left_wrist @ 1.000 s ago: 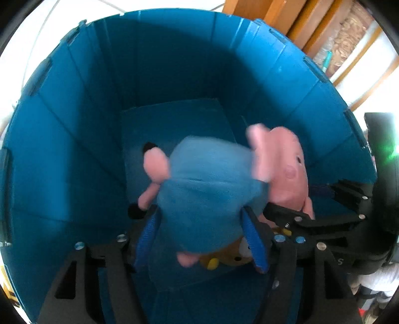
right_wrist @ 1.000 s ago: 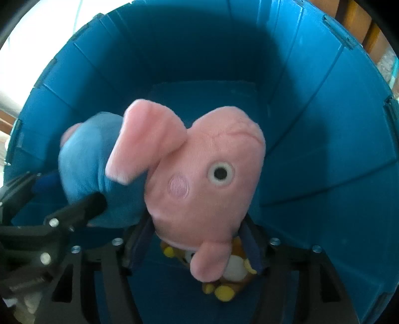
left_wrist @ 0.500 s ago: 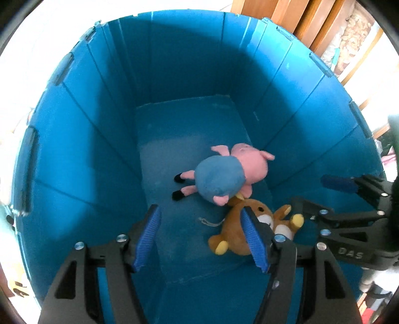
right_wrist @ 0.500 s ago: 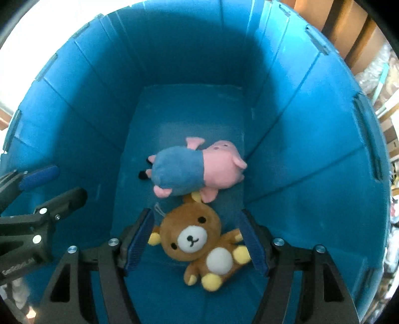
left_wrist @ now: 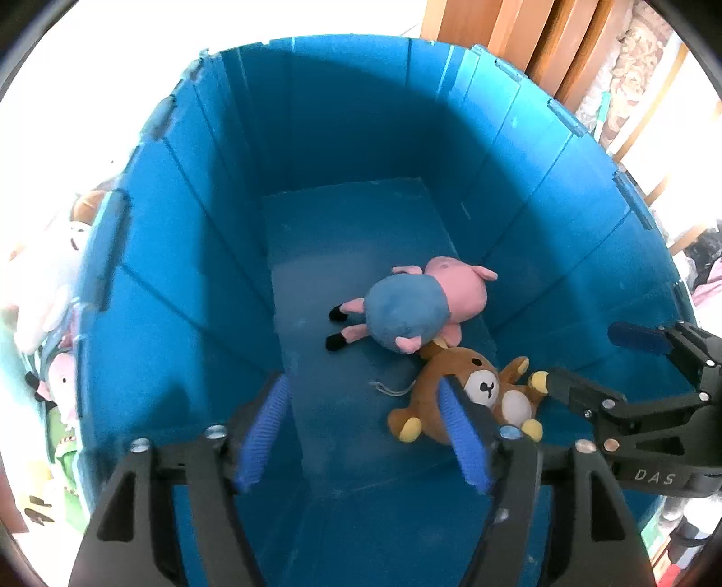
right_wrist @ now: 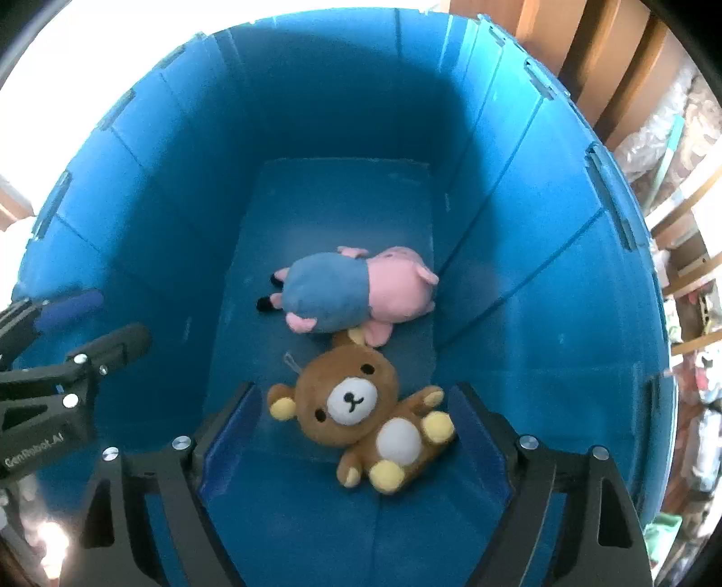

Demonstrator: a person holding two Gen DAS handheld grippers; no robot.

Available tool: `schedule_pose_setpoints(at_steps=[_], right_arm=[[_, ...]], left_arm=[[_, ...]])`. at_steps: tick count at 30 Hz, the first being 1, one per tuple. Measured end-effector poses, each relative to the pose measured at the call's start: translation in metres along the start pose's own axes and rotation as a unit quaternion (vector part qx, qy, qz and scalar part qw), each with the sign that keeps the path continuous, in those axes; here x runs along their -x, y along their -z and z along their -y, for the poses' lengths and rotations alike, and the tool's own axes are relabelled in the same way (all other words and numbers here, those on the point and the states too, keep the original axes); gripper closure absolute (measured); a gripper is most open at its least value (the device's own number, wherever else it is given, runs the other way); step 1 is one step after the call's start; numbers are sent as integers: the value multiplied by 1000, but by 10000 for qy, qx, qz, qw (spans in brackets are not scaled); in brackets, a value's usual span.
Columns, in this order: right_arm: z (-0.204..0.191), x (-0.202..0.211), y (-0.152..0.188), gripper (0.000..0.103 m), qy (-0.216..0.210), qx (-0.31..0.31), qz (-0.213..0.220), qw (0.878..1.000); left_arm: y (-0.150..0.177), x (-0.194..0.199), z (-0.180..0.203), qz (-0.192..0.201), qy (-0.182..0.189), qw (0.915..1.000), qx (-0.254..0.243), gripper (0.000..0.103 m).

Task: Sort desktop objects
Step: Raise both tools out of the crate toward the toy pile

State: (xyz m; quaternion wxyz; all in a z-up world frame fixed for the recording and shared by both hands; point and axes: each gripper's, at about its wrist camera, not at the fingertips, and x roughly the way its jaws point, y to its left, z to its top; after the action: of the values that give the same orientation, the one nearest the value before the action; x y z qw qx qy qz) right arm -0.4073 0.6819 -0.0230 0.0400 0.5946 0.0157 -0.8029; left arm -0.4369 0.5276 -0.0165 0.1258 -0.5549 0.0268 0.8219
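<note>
A pink pig plush in a blue dress point(left_wrist: 415, 311) point(right_wrist: 352, 293) lies on its side on the floor of a deep blue bin point(left_wrist: 180, 271) point(right_wrist: 541, 225). A brown bear plush point(left_wrist: 474, 393) point(right_wrist: 356, 406) lies face up just in front of it, and the two touch. My left gripper point(left_wrist: 361, 397) point(right_wrist: 113, 318) hangs open above the bin floor, holding nothing. My right gripper point(right_wrist: 356, 402) point(left_wrist: 591, 356) is also open, well above the bear. Both grippers are over the near end of the bin.
Several other plush toys point(left_wrist: 45, 280) sit outside the bin's left wall. Wooden furniture point(left_wrist: 541, 36) point(right_wrist: 586, 54) stands behind the bin at the top right. The far half of the bin floor is bare.
A second ago both grippers held the pig over the bin. They let it go, and it now lies on the bin floor by the bear. Both grippers have risen.
</note>
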Motion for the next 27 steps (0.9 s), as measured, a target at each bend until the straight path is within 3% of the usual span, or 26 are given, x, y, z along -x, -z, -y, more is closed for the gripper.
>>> schedule_pose_setpoints(at_steps=[4,12,27], right_arm=[[-5,15,11,9,66,60,143,9999],[-19,50,37,8,176,217,455,9986],[-79,99,115,8,187,553,1020,9931]], left_arm=[[10,18,0,186,-28,9998,-29,23],[41,57,-3,513,-316,9981,-145,23],[139,132,-35,1207,-350,9913,-386,23]])
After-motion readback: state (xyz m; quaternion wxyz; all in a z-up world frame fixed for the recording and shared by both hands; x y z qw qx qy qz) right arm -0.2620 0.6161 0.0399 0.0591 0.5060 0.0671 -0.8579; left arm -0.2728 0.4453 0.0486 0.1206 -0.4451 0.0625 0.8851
